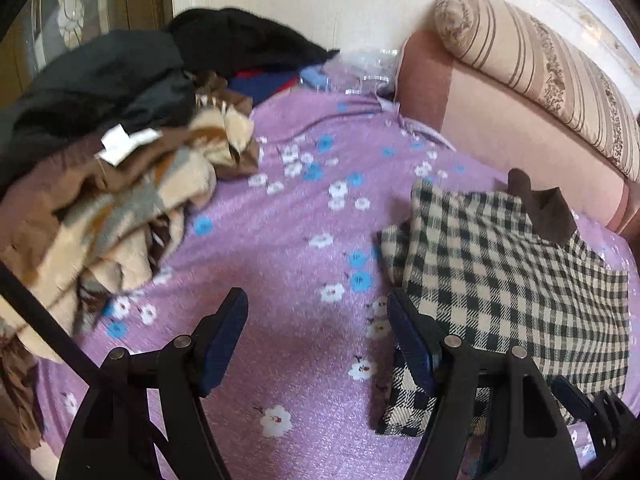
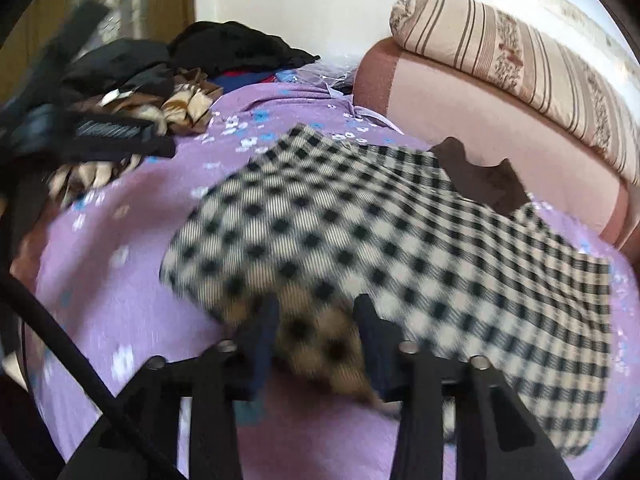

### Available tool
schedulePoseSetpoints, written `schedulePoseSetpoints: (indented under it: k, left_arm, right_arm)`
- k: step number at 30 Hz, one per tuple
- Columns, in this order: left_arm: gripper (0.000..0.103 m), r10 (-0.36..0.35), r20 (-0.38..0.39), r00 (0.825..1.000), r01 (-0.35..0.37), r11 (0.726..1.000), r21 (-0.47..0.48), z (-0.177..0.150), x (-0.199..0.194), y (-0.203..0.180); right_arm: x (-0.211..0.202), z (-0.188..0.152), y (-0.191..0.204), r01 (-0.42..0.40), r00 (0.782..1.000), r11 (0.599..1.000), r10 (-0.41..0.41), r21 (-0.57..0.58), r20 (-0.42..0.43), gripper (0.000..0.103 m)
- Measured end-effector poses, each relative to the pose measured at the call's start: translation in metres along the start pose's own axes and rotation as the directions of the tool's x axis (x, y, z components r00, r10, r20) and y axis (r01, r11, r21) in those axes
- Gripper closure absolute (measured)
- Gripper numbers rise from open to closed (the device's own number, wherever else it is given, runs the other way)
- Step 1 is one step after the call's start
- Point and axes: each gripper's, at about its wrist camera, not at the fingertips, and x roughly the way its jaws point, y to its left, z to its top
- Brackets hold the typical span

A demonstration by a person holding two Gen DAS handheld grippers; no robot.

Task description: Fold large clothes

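While the purple floral bedsheet [image 2: 120, 280] fills both views, a pink cushion [image 2: 460, 92] with a striped bolster [image 2: 520, 60] on top lies at 2 o'clock. At 10 o'clock a pile of dark and brown clothes [image 1: 100, 140] sits heaped. The checked garment [image 2: 400, 240], brown collar [image 2: 480, 184] at its far edge, lies spread at 3 o'clock. Its near fold sits between the right gripper [image 2: 316, 340] pads, though blur hides whether they press it. Spread wide, the left gripper [image 1: 316, 336] holds nothing.

Cream-and-black checked garment [image 2: 400, 248] with a brown collar [image 2: 480, 184]. Purple sheet [image 1: 280, 248] with white and blue flowers. Pink cushion [image 1: 500, 120]. Beige bolster [image 1: 540, 64], brown stripes. Blue pads [image 1: 224, 340].
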Motion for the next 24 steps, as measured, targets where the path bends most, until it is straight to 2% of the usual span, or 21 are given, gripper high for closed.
schedulePoseSetpoints:
  k: [3, 6, 11, 17, 19, 21, 24]
  left_arm:
    - [0.032, 0.009, 0.027, 1.0, -0.01, 1.0, 0.015, 0.002, -0.006, -0.001]
    - [0.032, 0.024, 0.043, 0.999, -0.025, 0.999, 0.025, 0.004, -0.008, 0.0]
    - [0.032, 0.024, 0.049, 0.999, -0.025, 1.0, 0.01, 0.006, -0.008, 0.003]
    - [0.032, 0.027, 0.057, 0.998, -0.027, 1.0, 0.008, 0.004, -0.01, 0.002]
    - [0.032, 0.026, 0.057, 0.998, -0.026, 1.0, 0.011, 0.003, -0.01, 0.001]
    - [0.032, 0.024, 0.055, 0.998, -0.025, 1.0, 0.016, 0.003, -0.009, 0.0]
    - [0.032, 0.019, 0.047, 0.999, -0.02, 1.0, 0.022, 0.002, -0.007, -0.002]
  right_arm:
    - [0.028, 0.014, 0.002, -0.058, 0.997, 0.997, 0.06, 0.047, -0.044, 0.063]
    - [0.047, 0.012, 0.013, -0.089, 0.991, 0.996, 0.092, 0.029, -0.096, 0.061]
    - [0.037, -0.002, 0.039, -0.128, 0.988, 0.99, 0.121, -0.061, -0.099, 0.061]
    - [0.008, -0.015, 0.051, -0.088, 0.996, 0.984, 0.082, -0.157, -0.044, 0.061]
    - [0.002, -0.018, 0.053, -0.059, 0.998, 0.98, 0.056, -0.19, -0.022, 0.058]
    - [-0.004, -0.022, 0.056, -0.034, 0.999, 0.974, 0.035, -0.222, -0.001, 0.05]
    - [-0.007, -0.027, 0.062, -0.011, 1.0, 0.964, 0.015, -0.265, 0.012, 0.047]
